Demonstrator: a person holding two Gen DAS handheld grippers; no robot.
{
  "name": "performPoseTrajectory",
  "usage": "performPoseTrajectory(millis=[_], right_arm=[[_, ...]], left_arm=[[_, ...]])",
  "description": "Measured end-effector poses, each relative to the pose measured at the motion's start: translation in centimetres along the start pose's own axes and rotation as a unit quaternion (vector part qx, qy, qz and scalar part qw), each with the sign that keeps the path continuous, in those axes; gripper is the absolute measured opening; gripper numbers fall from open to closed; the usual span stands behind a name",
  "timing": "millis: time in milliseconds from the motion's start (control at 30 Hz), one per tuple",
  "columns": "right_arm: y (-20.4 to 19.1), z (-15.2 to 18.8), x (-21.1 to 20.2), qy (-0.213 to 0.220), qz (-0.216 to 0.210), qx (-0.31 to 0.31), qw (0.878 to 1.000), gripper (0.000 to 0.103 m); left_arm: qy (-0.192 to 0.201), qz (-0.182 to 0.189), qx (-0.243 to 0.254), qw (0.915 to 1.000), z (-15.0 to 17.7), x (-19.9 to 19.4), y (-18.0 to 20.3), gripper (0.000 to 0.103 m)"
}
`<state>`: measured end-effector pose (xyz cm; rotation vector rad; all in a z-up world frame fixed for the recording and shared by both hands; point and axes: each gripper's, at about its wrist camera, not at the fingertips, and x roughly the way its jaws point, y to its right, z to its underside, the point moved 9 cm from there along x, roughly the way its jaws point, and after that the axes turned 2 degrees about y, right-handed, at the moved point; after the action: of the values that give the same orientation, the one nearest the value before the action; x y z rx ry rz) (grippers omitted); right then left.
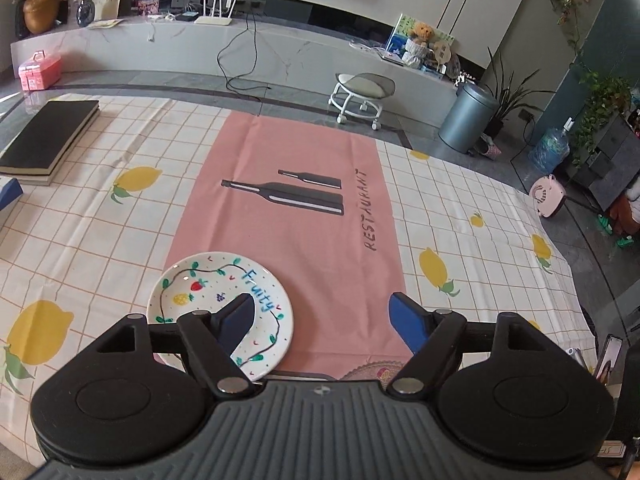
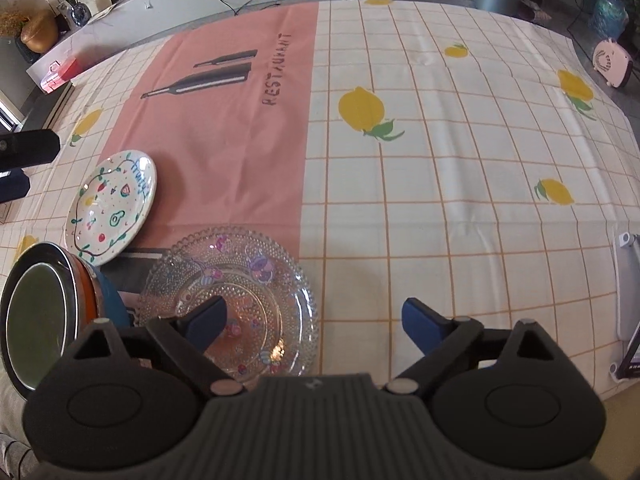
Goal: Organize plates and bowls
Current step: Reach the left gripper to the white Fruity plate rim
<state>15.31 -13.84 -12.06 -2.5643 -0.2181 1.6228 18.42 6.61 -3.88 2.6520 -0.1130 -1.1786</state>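
Left claw [image 1: 322, 320]: spread wide, holding nothing; its left finger hangs over the fruit-painted plate [image 1: 208, 292], contact cannot be told. That plate lies flat on the bench [image 1: 460, 208], at the near left edge of the pink cloth panel [image 1: 296, 240].

Right claw [image 2: 314, 320]: spread wide, holding nothing; its left finger hangs over the glass plate [image 2: 256, 272], which lies flat just beside the painted plate.

Stacked bowls [image 2: 44, 308]: left of the glass plate, nested, at the bench's near edge.
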Motion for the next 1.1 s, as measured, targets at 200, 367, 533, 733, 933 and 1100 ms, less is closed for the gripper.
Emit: performPoseTrajectory(millis=[200,367,533,733,933,1100], right_arm=[[-1.3,-1.7,0.3,0.009,-0.028,-0.004,1.0,0.094],[-2.6,-3.1,0.7,0.01,-0.049,-0.026,0.998,0.09],[-3.5,-4.7,2.3,-0.003,-0.084,-0.034,0.996,0.076],[-5.3,-6.5,5.2,-0.031,-0.148,-0.001,0.988,0.064],[-7.8,-7.7,8.9,-0.066,-0.216,0.045,0.973,0.053],[-9.5,-8.1,11.1,-0.089,-0.238,0.037,0.967,0.044]], left_arm=[[0.015,-0.03,-0.027,0.999,-0.6,-0.3,-3.7,0.091],[-0.018,0.013,-0.041,0.9989,0.2,0.8,-6.5,0.09],[-0.034,0.07,-0.086,0.9932,1.7,2.5,-9.8,0.089],[-0.024,0.16,-0.164,0.9732,3.4,4.0,-13.7,0.082],[0.004,0.194,-0.206,0.959,3.5,4.8,-16.3,0.082],[-0.02,0.189,-0.226,0.9554,4.6,6.6,-18.0,0.081]])
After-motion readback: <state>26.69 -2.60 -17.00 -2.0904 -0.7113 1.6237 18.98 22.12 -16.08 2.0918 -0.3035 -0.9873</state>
